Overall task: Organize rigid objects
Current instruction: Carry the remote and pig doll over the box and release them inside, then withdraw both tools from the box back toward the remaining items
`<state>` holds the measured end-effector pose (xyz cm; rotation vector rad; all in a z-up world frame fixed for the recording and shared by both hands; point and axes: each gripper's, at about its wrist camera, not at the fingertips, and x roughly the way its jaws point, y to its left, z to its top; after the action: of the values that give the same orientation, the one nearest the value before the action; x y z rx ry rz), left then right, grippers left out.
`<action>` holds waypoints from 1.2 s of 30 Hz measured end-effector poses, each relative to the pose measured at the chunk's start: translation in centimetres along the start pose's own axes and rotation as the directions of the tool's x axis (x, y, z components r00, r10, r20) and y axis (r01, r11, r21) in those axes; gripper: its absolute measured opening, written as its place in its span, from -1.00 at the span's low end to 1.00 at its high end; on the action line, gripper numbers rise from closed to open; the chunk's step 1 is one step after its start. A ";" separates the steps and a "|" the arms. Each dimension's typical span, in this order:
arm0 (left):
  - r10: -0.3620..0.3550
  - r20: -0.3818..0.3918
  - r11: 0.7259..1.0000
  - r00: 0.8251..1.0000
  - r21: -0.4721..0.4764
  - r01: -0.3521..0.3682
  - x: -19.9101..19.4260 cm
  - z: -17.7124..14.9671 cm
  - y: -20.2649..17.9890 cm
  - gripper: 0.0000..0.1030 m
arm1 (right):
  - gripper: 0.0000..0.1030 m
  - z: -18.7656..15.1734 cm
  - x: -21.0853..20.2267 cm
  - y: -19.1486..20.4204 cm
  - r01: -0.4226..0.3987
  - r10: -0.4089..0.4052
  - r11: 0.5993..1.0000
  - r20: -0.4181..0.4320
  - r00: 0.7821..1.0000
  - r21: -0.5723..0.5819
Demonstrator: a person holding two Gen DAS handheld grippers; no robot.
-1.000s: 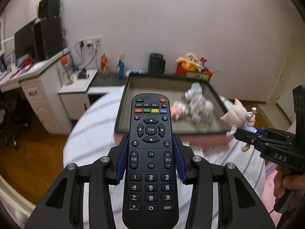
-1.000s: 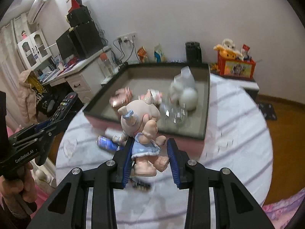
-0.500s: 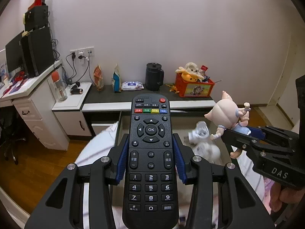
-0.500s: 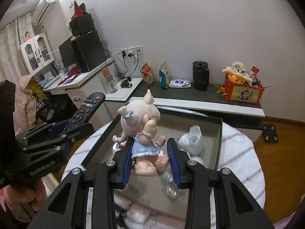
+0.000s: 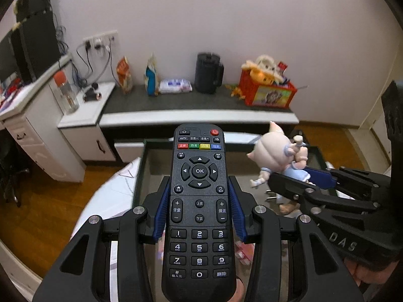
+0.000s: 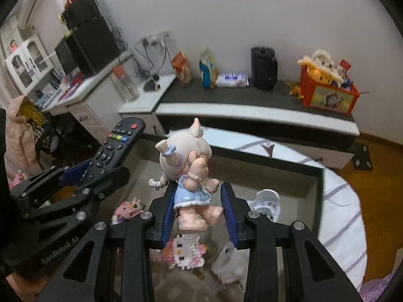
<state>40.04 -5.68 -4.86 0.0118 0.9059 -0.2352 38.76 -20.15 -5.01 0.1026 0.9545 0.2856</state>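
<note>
Plain pale wall (image 5: 252, 25) ahead. Long low cabinet (image 6: 252, 105) along it, dark top, white front. On top: black jug (image 6: 263, 69), two snack bags, wipes pack (image 6: 233, 80), red toy box (image 6: 330, 95). Ahead left: white desk (image 5: 30, 115) with drawers, black speakers (image 6: 88, 32), wall sockets (image 5: 100, 40) with wires. Brown wood floor (image 5: 37, 221) below left.

Even indoor light, no glare; fisheye bend + dark vignette at edges; bkgd slightly motion-blurred.

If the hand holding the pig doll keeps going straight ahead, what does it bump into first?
Probably the tray floor, since the right gripper points down into it holding the pig doll. Depth is hard to judge.
</note>
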 end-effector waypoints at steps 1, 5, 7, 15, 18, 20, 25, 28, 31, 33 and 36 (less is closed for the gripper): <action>0.009 -0.013 1.000 1.000 -0.001 -0.009 0.8 0.0 0.1 -0.15 | -0.31 0.0 0.7 0.0 0.002 -0.002 1.000 -0.016 1.000 0.002; 0.016 -0.070 1.000 0.997 -0.004 -0.016 3.3 0.0 0.5 -0.15 | -0.31 -0.1 2.5 -0.7 0.013 -0.011 0.999 -0.059 0.998 0.030; 0.027 -0.096 1.000 0.995 0.002 -0.026 4.1 -0.1 0.5 -0.15 | -0.31 -0.2 3.0 -0.8 0.029 -0.027 0.999 -0.075 0.997 0.028; 0.101 -0.106 0.995 0.989 -0.005 -0.102 3.5 -0.3 1.2 0.33 | 0.27 -0.4 3.4 -1.4 0.066 -0.062 0.996 -0.087 0.994 0.051; 0.065 -0.087 0.998 0.994 -0.010 -0.066 2.2 -0.6 1.3 0.48 | 0.61 -0.4 2.1 -2.4 0.063 -0.059 0.993 -0.052 0.997 0.095; 0.113 -0.050 0.994 0.992 0.007 -0.113 0.9 -0.9 1.0 0.76 | 0.61 -0.6 1.2 -2.3 0.040 -0.035 0.993 -0.043 0.998 0.107; 0.105 0.090 0.994 0.990 -0.006 -0.105 -4.9 -1.9 0.9 0.99 | 0.76 -1.5 -1.8 -2.3 -0.015 0.014 0.989 0.004 1.000 0.149; 0.137 0.155 0.990 0.978 0.016 -0.141 -8.6 -2.8 0.2 0.99 | 0.81 -2.1 -4.0 -1.8 -0.047 0.041 0.985 0.039 0.998 0.165; 0.166 0.213 0.984 0.963 0.034 -0.178 -12.0 -3.9 -0.6 0.99 | 0.81 -3.1 -6.7 -0.6 -0.070 0.060 0.987 0.072 0.996 0.146; 0.180 0.246 0.980 0.952 0.033 -0.194 -14.4 -4.8 -0.7 1.00 | 0.83 -3.7 -8.7 0.3 -0.070 0.056 0.989 0.107 0.993 0.128; 0.187 0.281 0.979 0.942 0.022 -0.201 -17.3 -6.1 -0.8 1.00 | 1.00 -5.1 -12.0 1.6 -0.058 0.039 0.992 0.164 0.986 0.108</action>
<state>24.89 -2.39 4.97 0.1122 0.6135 -0.0726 27.68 -22.21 1.89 0.2495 0.8072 0.2641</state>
